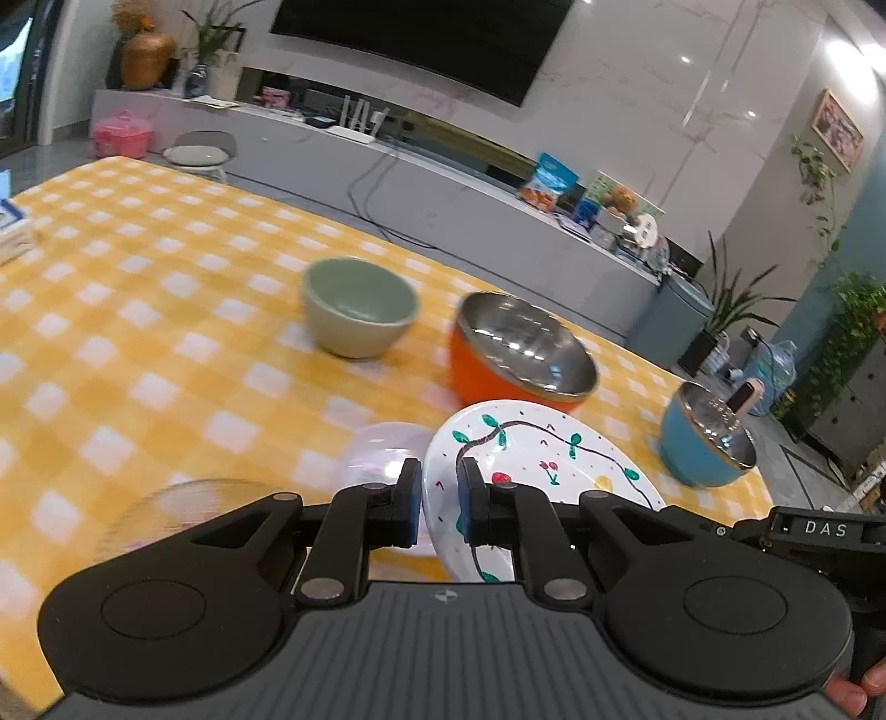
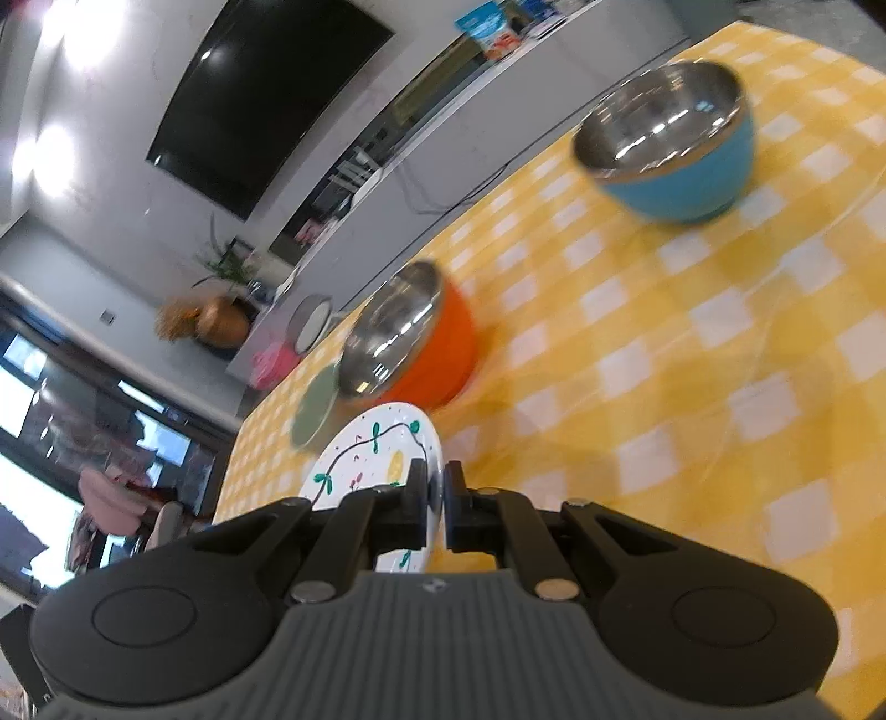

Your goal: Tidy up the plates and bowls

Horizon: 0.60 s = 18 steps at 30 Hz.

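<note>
Closest to the left wrist cam, left gripper (image 1: pixel 437 507) sits w/ its blue-padded fingers (image 1: pixel 411 512) nearly together, pinching the near rim of a white round ceramic plate painted w/ green vines, red cherries & a yellow spot (image 1: pixel 531 459). Plate looks tilted & lifted off the yellow-and-white checked tablecloth (image 1: pixel 166 310). Just left of the plate lie two clear glass dishes: a small one (image 1: pixel 376 454) & a larger one (image 1: pixel 183 504) nearer the cam, both blurred.

Right wrist cam: right gripper (image 2: pixel 437 493) has its fingers almost fully closed, clamped on the plate's (image 2: pixel 376 448) opposite edge, so both grippers hold the same plate. Its black housing w/ a white label shows at the right edge of the left view.

Farther back on the table: pale green ceramic bowl (image 1: pixel 360 310) toward the left, orange bowl w/ steel lining (image 1: pixel 515 349) just beyond the plate, blue bowl w/ steel lining (image 1: pixel 709 437) at the right near the table edge. All three stand upright, apart from each other. Bg: big black TV (image 1: pixel 421 39) on the wall, long grey low cabinet (image 1: pixel 443 188) w/ clutter, plants.
</note>
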Each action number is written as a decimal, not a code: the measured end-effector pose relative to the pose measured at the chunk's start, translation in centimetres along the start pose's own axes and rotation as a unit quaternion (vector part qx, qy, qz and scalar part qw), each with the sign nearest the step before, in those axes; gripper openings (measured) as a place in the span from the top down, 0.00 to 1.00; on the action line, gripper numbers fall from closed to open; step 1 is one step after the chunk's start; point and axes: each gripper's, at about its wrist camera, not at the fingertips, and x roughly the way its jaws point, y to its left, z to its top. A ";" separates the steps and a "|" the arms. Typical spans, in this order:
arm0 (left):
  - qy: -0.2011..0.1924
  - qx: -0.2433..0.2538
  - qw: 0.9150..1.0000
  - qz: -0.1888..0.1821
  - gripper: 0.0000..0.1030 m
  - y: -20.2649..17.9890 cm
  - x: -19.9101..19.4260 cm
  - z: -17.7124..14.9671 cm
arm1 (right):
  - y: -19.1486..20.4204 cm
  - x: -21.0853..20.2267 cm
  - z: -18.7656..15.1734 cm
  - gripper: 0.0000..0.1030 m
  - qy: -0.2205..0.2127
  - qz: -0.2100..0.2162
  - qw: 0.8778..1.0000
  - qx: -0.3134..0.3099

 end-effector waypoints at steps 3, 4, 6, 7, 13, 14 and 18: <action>-0.006 -0.005 1.000 0.013 0.86 1.8 -1.6 0.2 | 1.3 0.7 -1.4 0.97 0.013 0.013 1.000 -0.007; -0.007 -0.007 1.000 0.016 0.86 2.4 -2.1 0.1 | 1.7 1.0 -2.0 0.97 0.019 0.017 1.000 -0.009; -0.007 -0.014 1.000 0.024 0.86 3.7 -3.1 0.1 | 2.4 1.5 -3.1 0.97 0.030 0.029 0.999 -0.007; -0.006 -0.018 0.999 0.028 0.86 4.3 -3.5 0.1 | 2.8 1.8 -3.6 0.97 0.036 0.033 0.999 -0.009; -0.002 -0.036 0.998 0.056 0.86 7.8 -5.2 -0.6 | 5.5 3.8 -6.7 0.96 0.063 0.045 0.996 -0.043; 0.000 -0.038 0.997 0.060 0.86 8.2 -5.2 -0.8 | 5.8 4.1 -7.3 0.96 0.068 0.043 0.996 -0.049; 0.012 -0.042 0.997 0.070 0.86 9.5 -5.1 -1.7 | 6.4 5.6 -8.6 0.96 0.088 0.034 0.993 -0.065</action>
